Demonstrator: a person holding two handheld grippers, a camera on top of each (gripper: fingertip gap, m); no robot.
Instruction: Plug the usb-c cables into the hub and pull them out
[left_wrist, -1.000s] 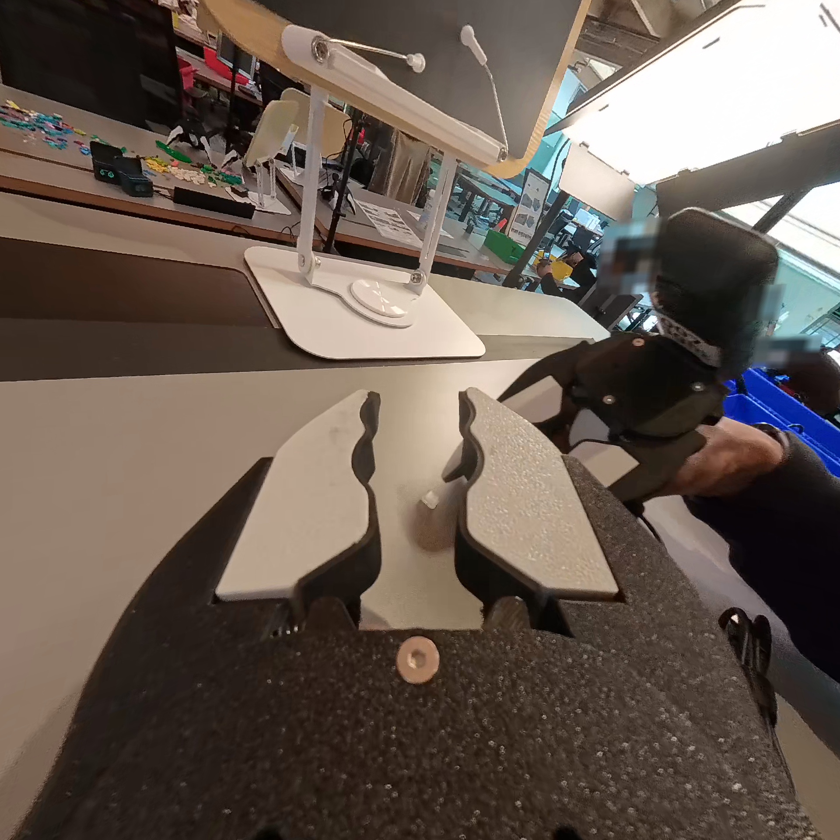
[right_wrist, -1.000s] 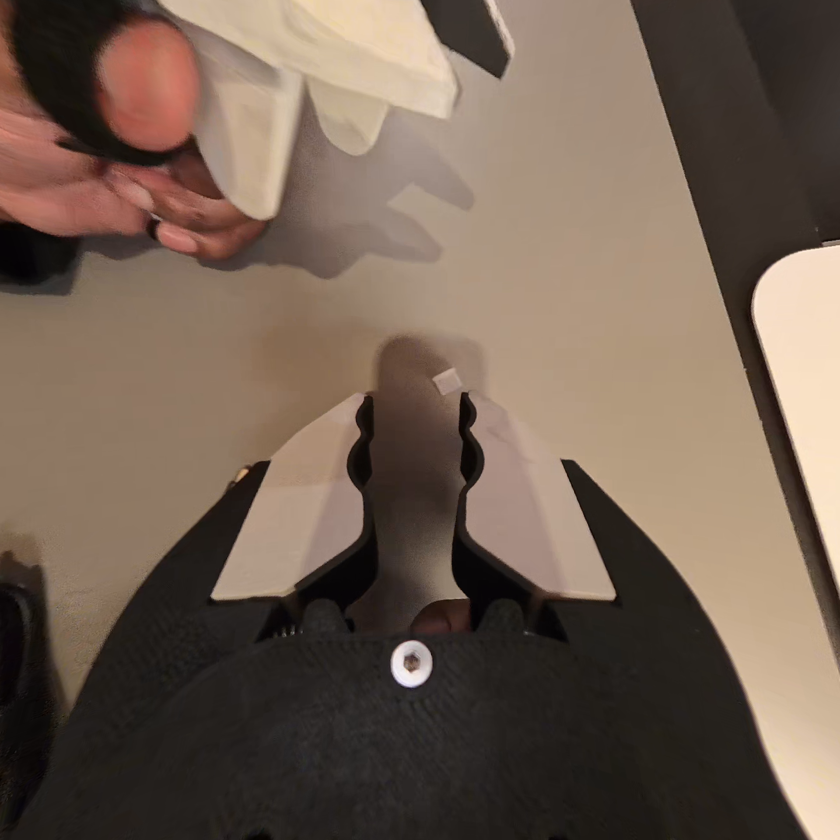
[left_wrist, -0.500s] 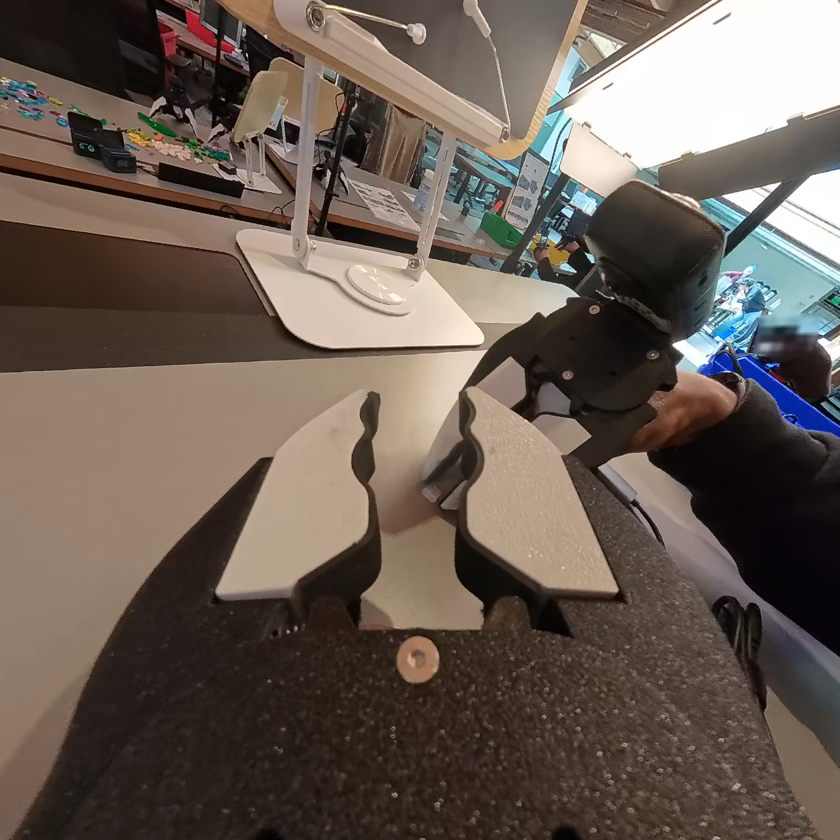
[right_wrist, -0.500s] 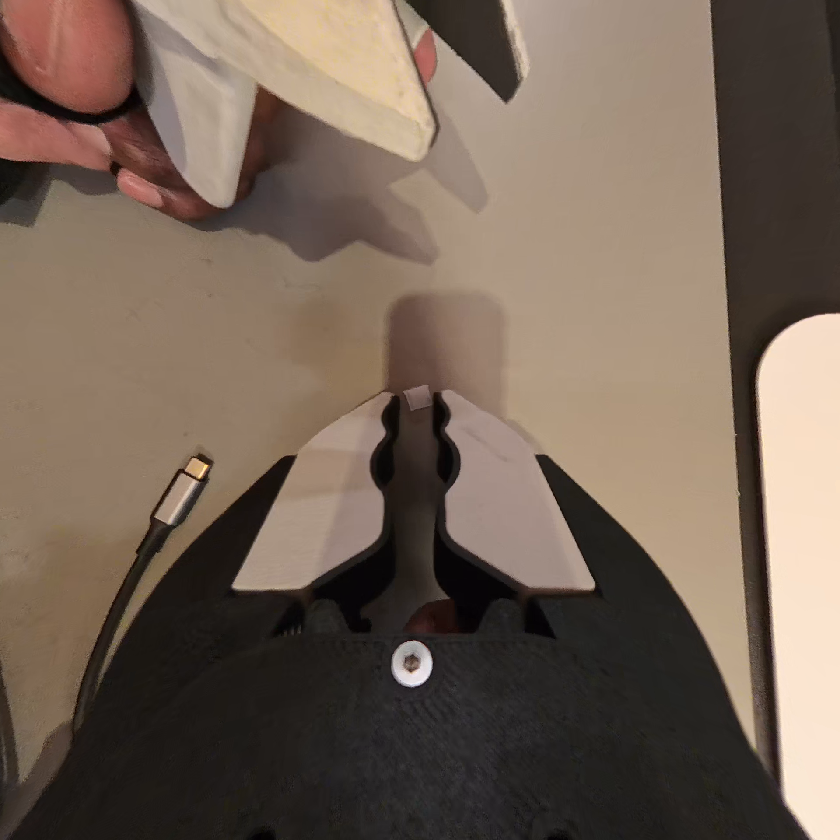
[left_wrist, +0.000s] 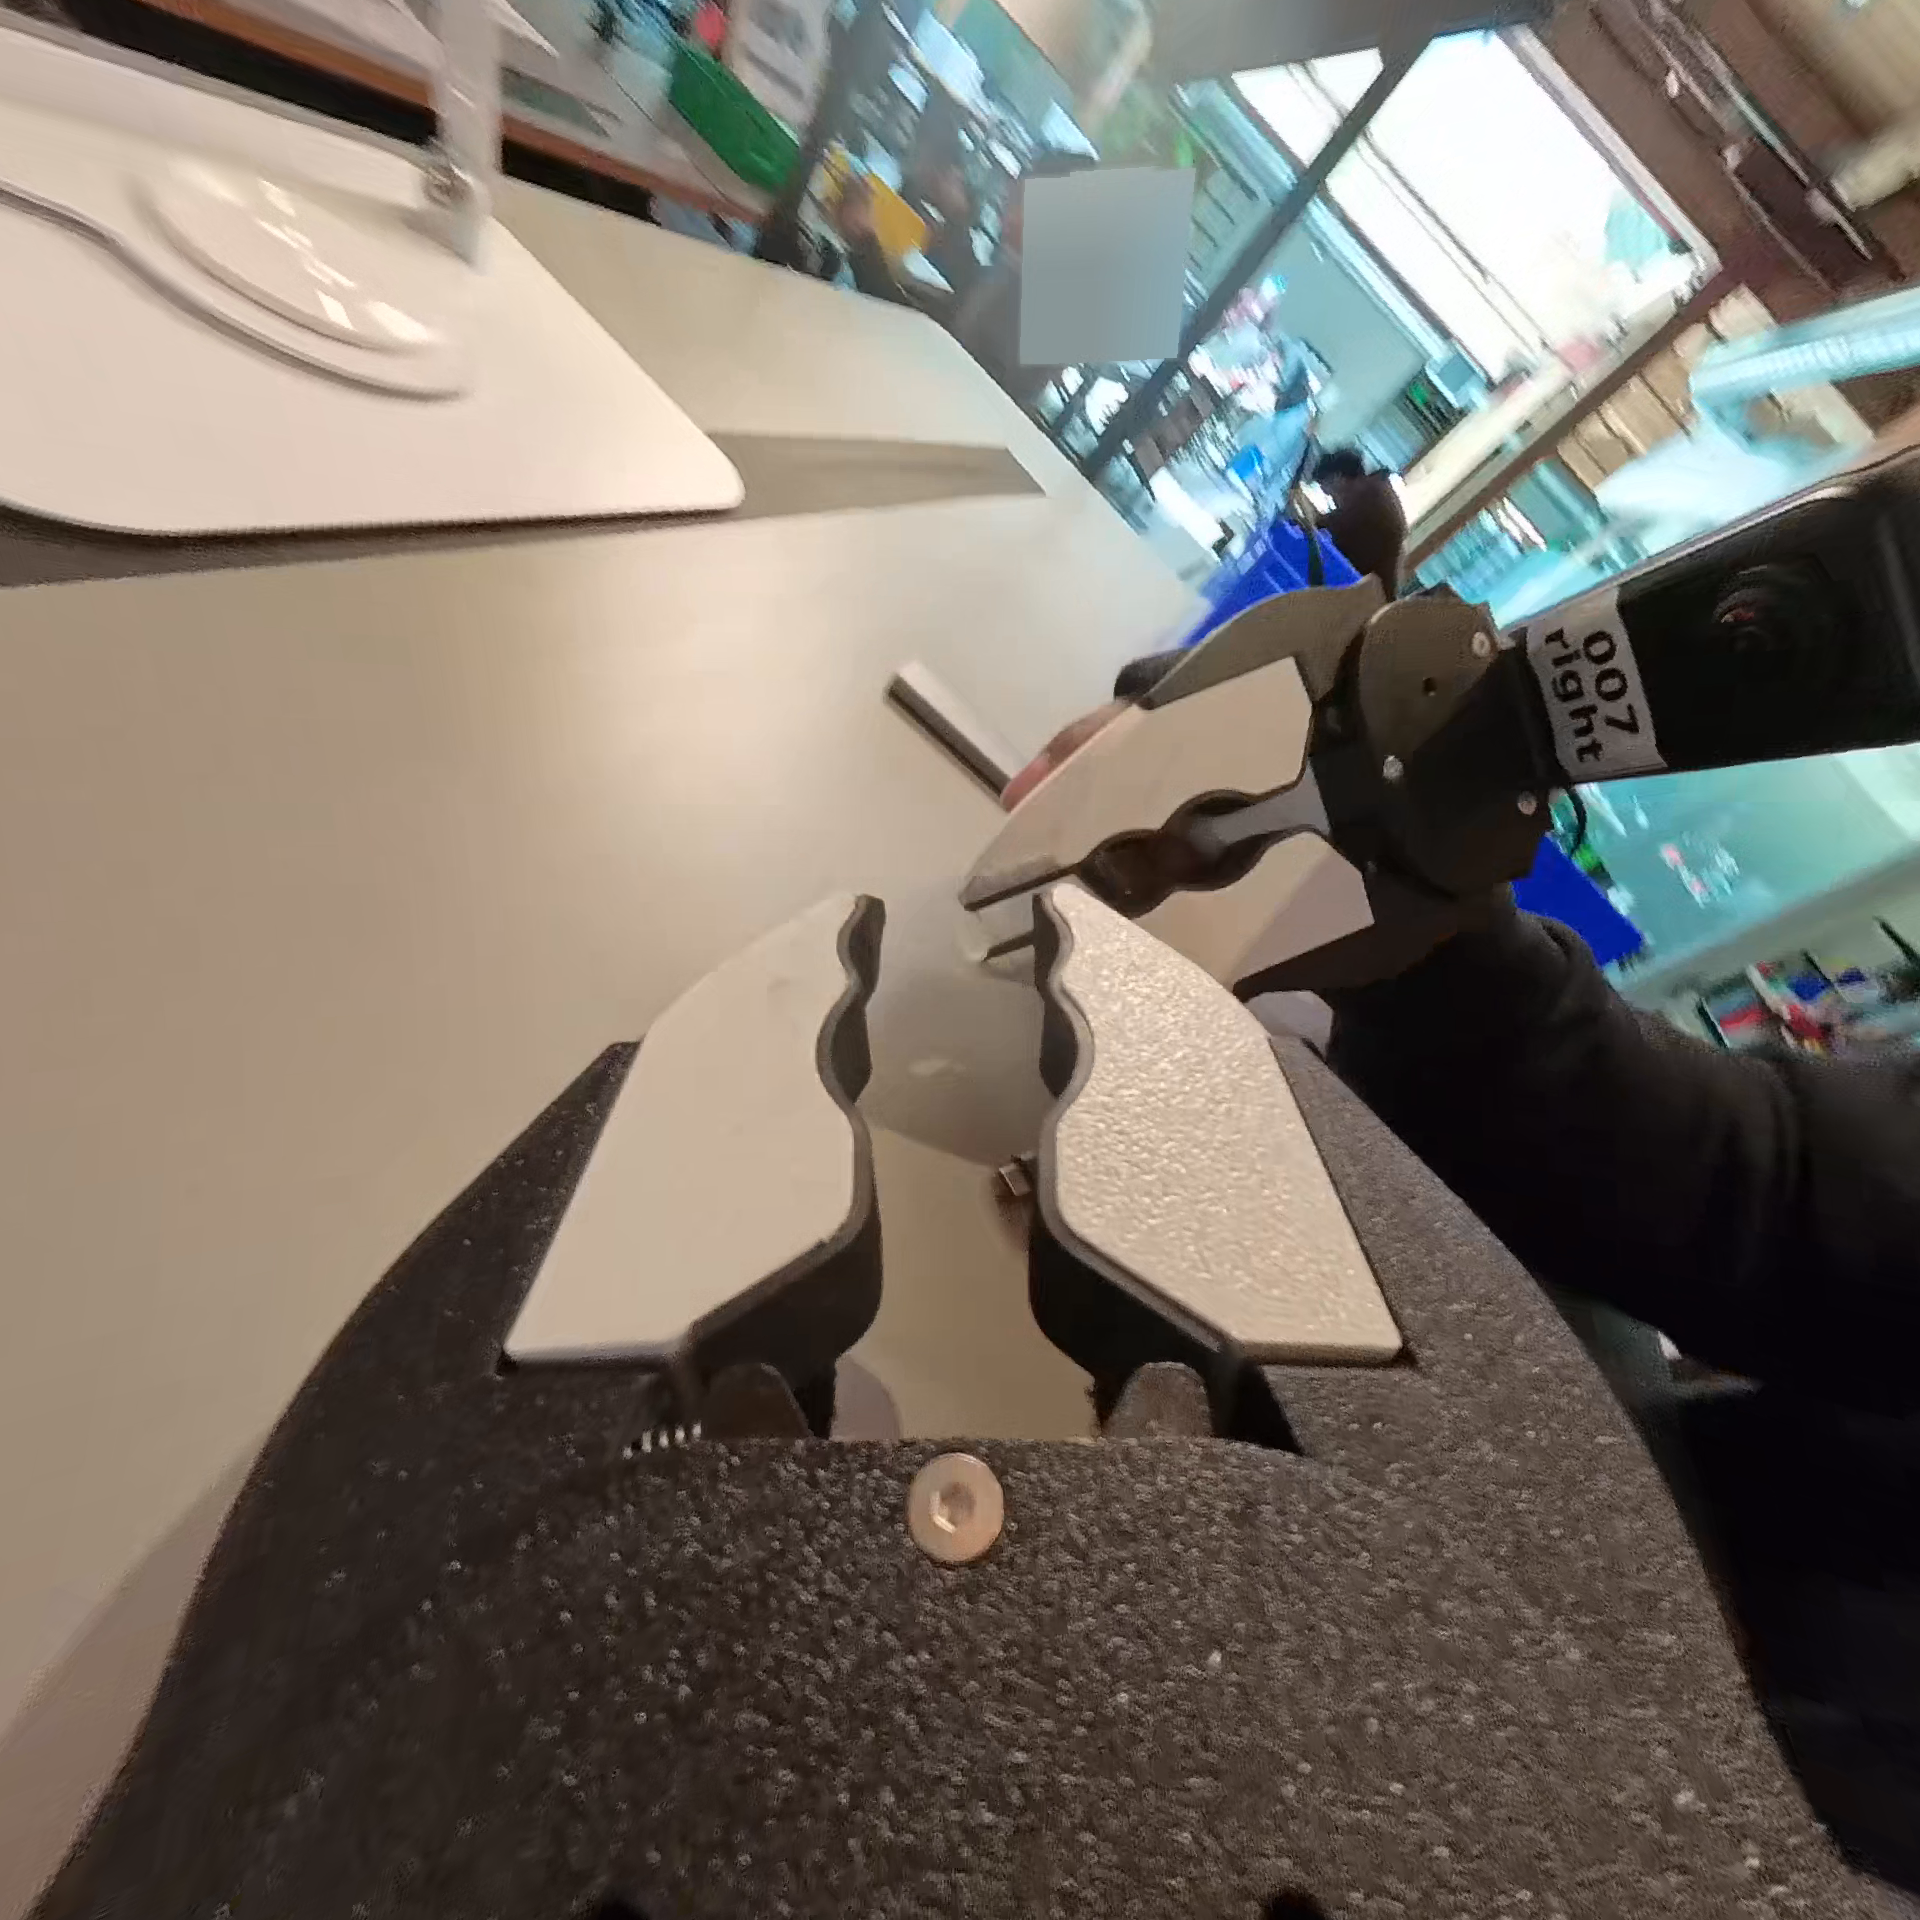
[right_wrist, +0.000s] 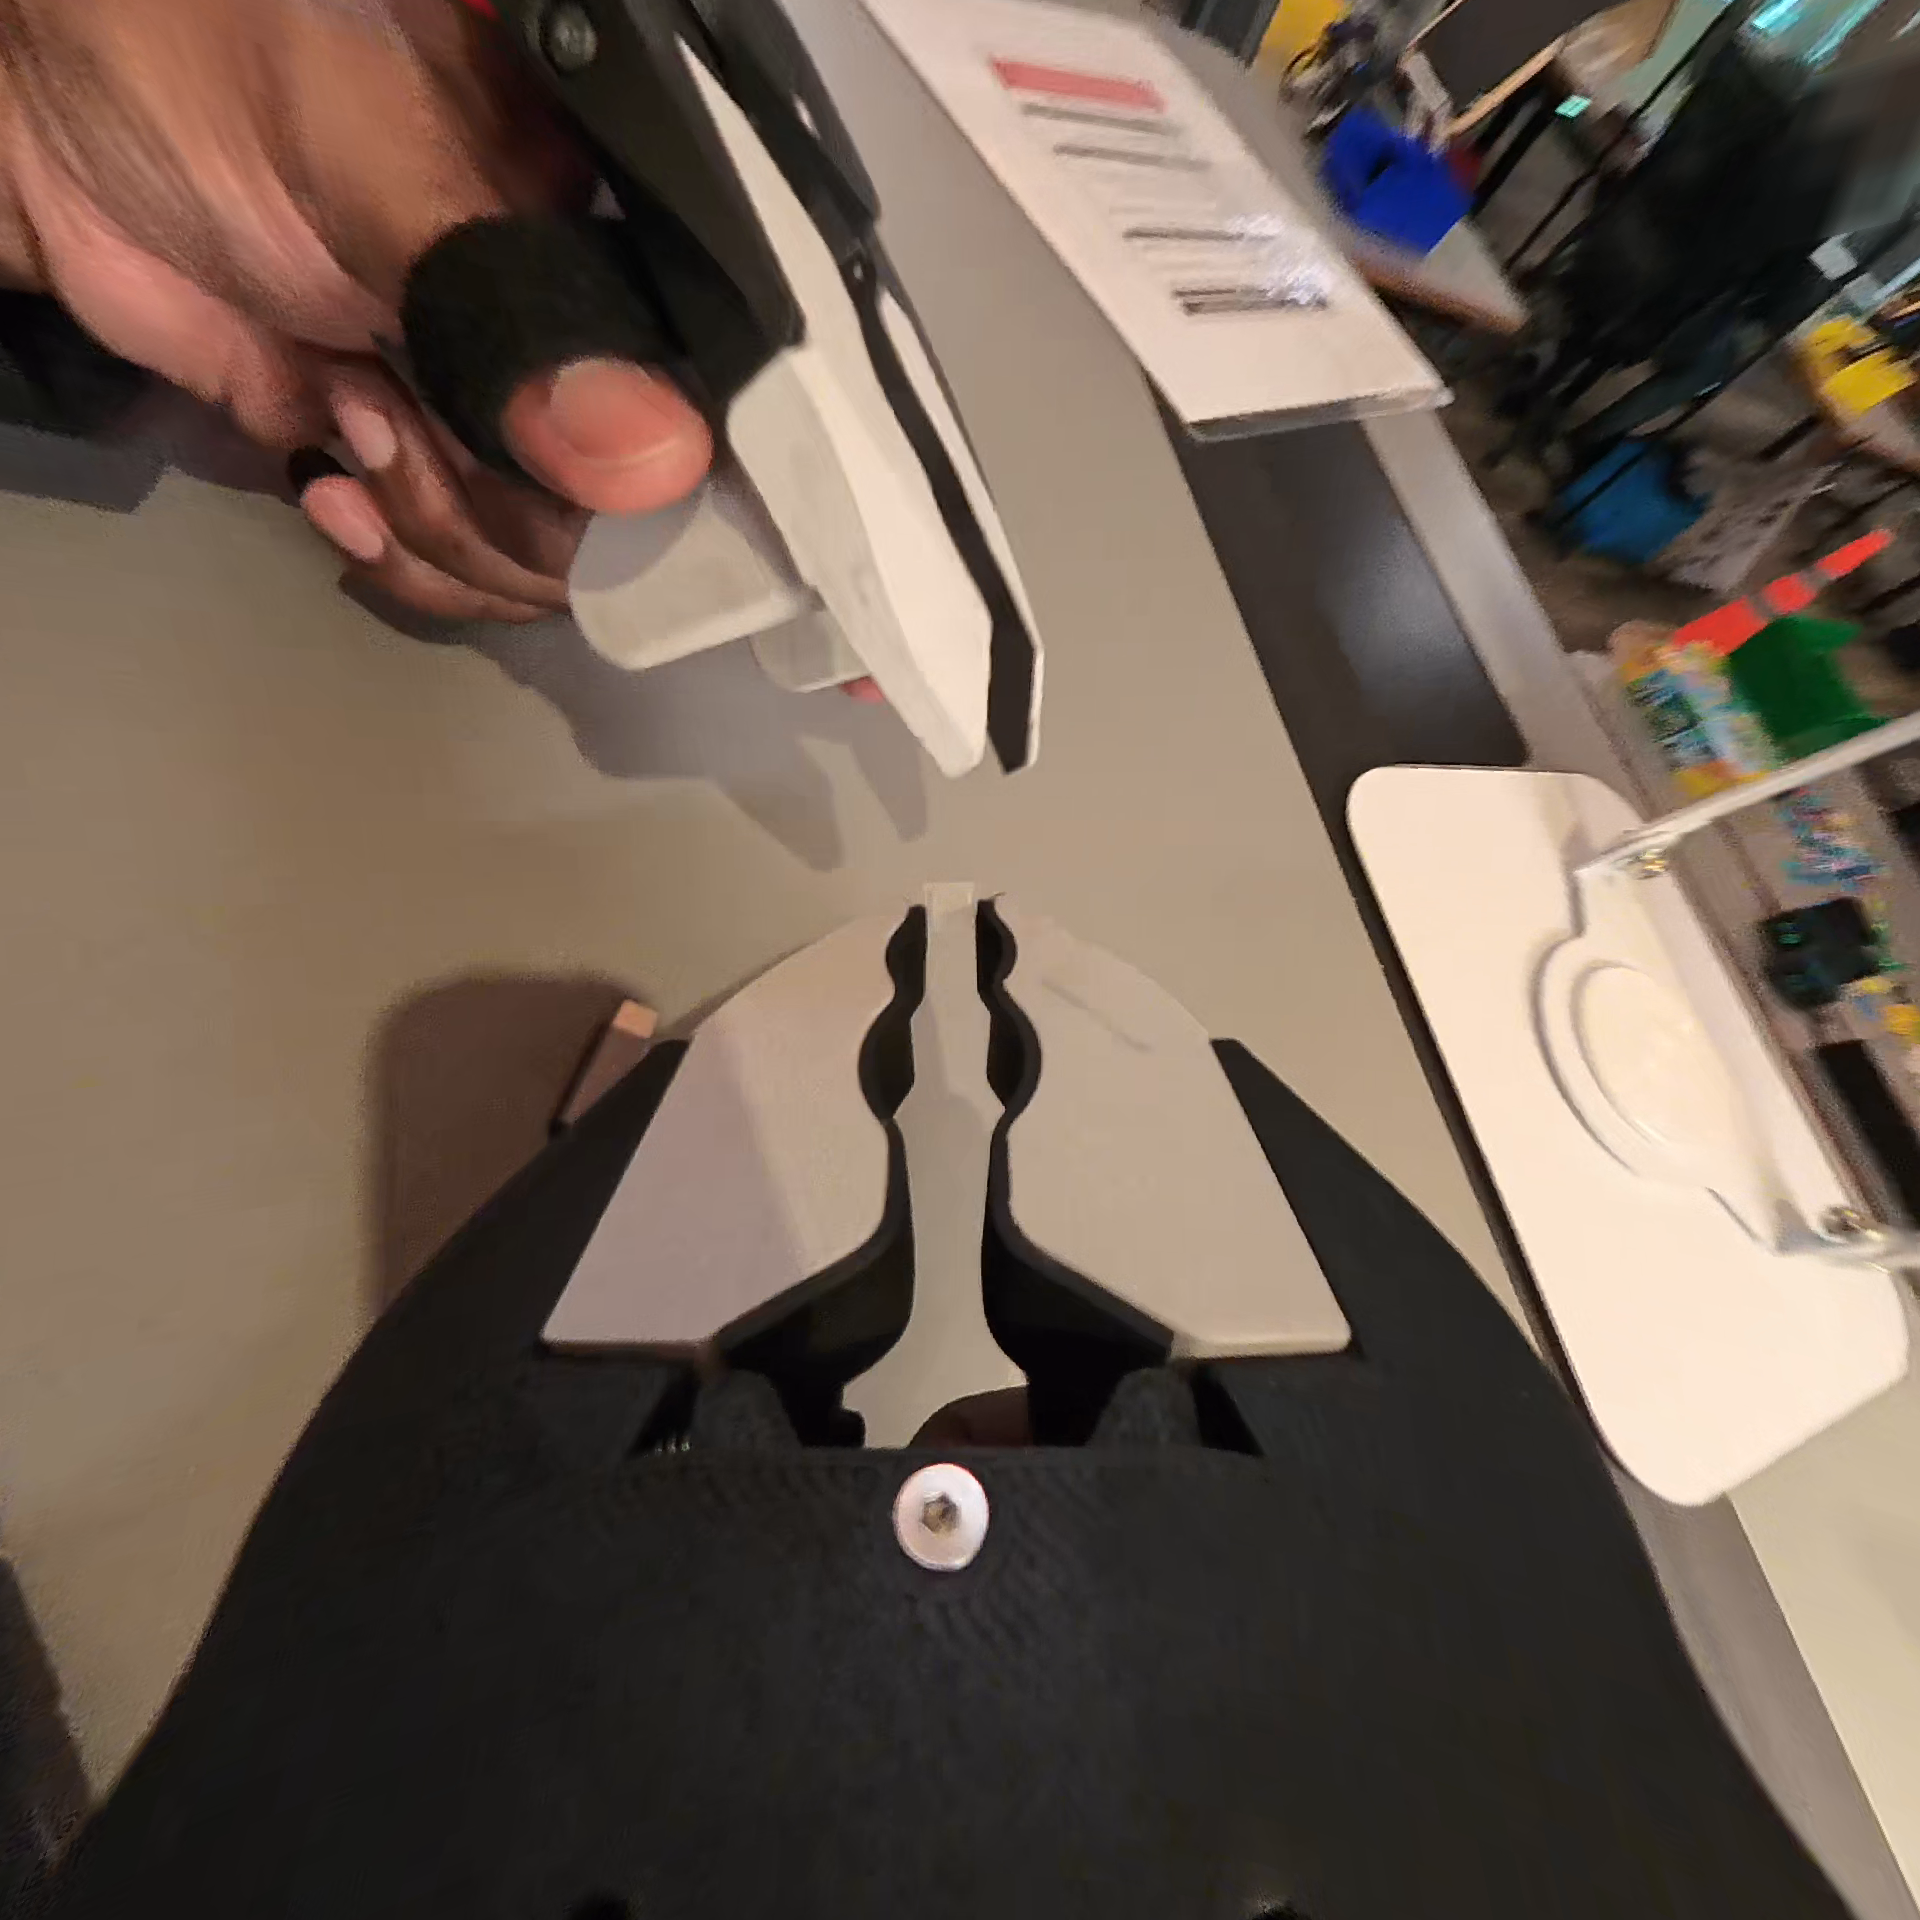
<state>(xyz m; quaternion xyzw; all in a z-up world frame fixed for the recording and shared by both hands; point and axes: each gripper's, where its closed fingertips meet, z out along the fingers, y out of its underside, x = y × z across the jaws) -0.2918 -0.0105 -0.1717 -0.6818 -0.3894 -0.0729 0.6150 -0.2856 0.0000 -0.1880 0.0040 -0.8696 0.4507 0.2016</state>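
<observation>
Right gripper (right_wrist: 948, 916): jaws almost closed, with a narrow slit left between them. A small white tab (right_wrist: 948, 896) sits right at the fingertips, and it's unclear whether it is pinched or just lies on the table behind them. Left gripper (left_wrist: 956, 914): jaws partly open, with nothing clamped. A small metal bit (left_wrist: 1011, 1179) shows at the inner edge of one finger; can't tell what it is. The two grippers point at each other with tips close but not touching, both on the near side of the white stand base (right_wrist: 1558, 1195), over the grey table (right_wrist: 260, 883). In the left wrist view the right gripper comes in from the side away from the stand base, held by an arm in a dark sleeve (left_wrist: 1610, 1164). In the right wrist view a bare hand (right_wrist: 260, 260) holds the left gripper, with a black strap (right_wrist: 540, 301) round the thumb. The usb-c cable plug (right_wrist: 627, 1023) lies on the table well away from the stand base, just beside the right gripper body. Only its copper-coloured tip shows; the rest is hidden. A slim grey bar (left_wrist: 948, 725) lies on the table past the right gripper's tips, farther from the stand base, and can't be confirmed as the hub. Background is motion-blurred.
</observation>
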